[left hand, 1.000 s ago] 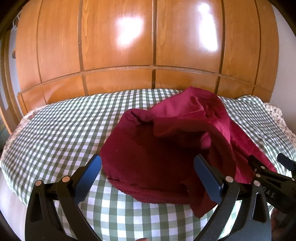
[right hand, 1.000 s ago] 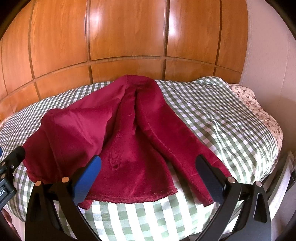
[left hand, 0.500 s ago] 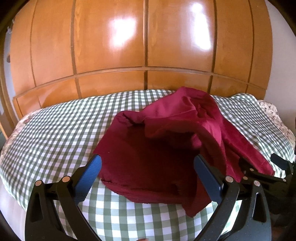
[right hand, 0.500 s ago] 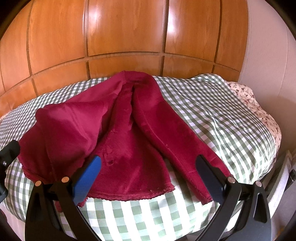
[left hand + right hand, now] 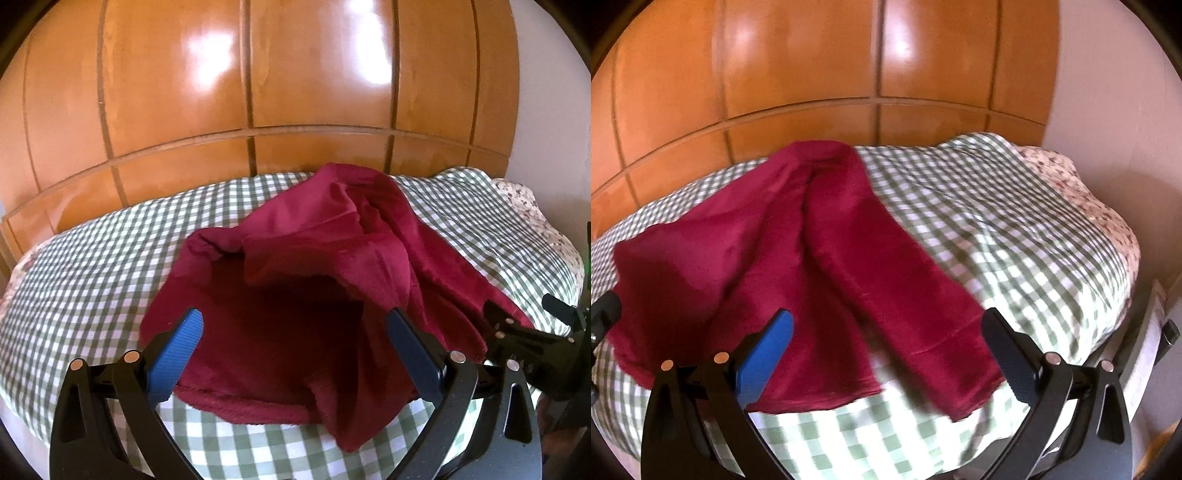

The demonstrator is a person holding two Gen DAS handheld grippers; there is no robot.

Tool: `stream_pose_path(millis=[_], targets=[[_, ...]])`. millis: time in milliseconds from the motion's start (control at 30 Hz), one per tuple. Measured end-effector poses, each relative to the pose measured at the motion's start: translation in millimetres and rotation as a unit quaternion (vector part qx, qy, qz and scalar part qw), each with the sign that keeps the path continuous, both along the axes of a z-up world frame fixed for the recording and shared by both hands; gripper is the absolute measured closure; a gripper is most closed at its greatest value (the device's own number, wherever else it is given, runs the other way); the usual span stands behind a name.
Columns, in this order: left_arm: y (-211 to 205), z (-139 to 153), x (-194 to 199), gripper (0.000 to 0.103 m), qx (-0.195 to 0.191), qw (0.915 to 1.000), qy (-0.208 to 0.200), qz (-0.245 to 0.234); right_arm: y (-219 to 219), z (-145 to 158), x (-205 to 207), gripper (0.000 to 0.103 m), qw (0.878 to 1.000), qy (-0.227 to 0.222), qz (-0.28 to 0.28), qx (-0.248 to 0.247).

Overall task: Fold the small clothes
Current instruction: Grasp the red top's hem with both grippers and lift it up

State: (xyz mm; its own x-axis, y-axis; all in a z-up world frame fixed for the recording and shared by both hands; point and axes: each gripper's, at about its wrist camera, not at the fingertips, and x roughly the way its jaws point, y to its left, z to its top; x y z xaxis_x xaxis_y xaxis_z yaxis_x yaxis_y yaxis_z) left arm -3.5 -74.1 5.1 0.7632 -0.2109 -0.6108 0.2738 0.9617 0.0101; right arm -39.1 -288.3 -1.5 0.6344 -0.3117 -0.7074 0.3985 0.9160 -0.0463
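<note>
Checked bedspread (image 5: pixel 92 258) bears one red garment (image 5: pixel 295 295) (crumpled).

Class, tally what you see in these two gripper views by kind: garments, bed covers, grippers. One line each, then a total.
Dark red garment: 1
Green checked bed cover: 1
Floral sheet at the bed's edge: 1
Grippers, jaws open: 2, the left gripper and the right gripper
Total: 5

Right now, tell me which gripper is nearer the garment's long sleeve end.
Right. The right gripper hovers open directly over the sleeve end of the red garment; the left gripper hangs open over its bunched body.
</note>
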Motion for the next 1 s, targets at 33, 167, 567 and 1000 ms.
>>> stream_pose_path(millis=[33, 167, 567, 1000], targets=[[-2, -1, 1, 0.004, 0.0, 1.0, 0.002, -0.004, -7, -1, 0, 0.002, 1.0, 0.002, -0.008, 0.0], [-8, -4, 6, 0.004, -0.001, 0.9999, 0.008, -0.015, -27, -6, 2, 0.002, 1.0, 0.01, -0.029, 0.003], [-41, -26, 34, 0.027, -0.002, 0.9952, 0.051, -0.083, -54, -48, 47, 0.002, 0.997, 0.07, 0.009, 0.006], [18, 5, 115, 0.095, -0.228, 0.9536, 0.129, -0.148, -64, -37, 68, 0.094, 0.989, 0.09, 0.113, 0.043]])
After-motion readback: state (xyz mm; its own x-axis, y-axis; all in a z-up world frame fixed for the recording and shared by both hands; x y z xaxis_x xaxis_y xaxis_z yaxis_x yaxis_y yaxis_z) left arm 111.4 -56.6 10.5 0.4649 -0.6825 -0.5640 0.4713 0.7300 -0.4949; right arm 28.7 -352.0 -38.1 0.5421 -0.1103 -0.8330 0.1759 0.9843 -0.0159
